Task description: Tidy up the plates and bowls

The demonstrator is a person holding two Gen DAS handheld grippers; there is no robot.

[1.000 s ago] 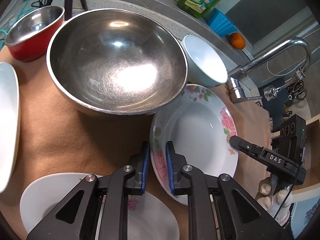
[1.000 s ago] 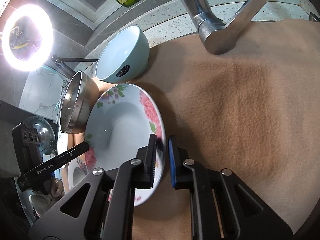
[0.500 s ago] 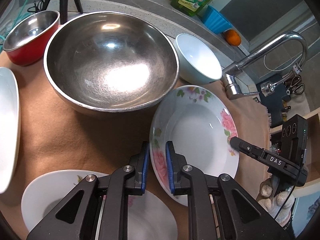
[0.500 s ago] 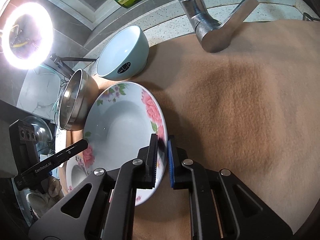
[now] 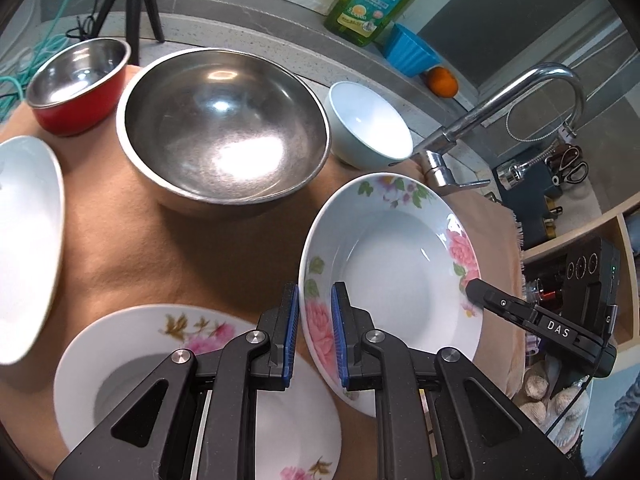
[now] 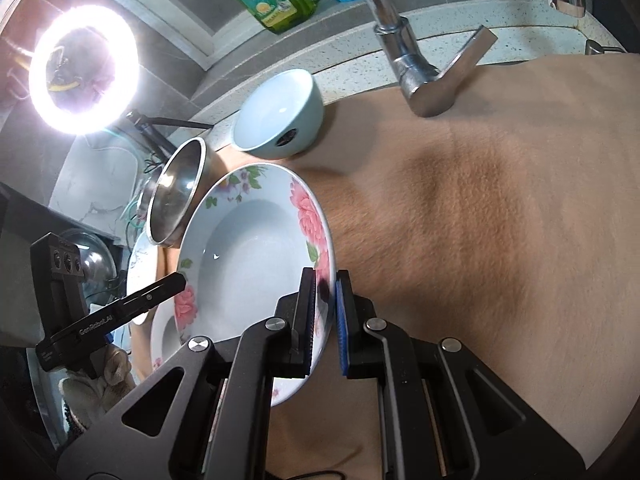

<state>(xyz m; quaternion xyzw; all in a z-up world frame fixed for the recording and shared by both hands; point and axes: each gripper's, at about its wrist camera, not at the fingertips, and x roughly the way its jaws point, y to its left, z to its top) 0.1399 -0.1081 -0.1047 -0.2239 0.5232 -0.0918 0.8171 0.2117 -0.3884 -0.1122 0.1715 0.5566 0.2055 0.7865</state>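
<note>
Both tools pinch opposite rims of the rose-patterned deep plate (image 5: 396, 268): the left tool (image 5: 314, 334) its near-left rim, the right tool (image 6: 324, 312) the far side. A second floral plate (image 5: 160, 364) lies on the tabletop (image 5: 200, 248) just below-left, likely the stacking target.

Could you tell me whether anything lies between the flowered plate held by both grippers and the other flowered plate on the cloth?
Nothing visible does. The held flowered plate is clamped at opposite rims by the left gripper and right gripper; only bare cloth separates it from the lower flowered plate.
</note>
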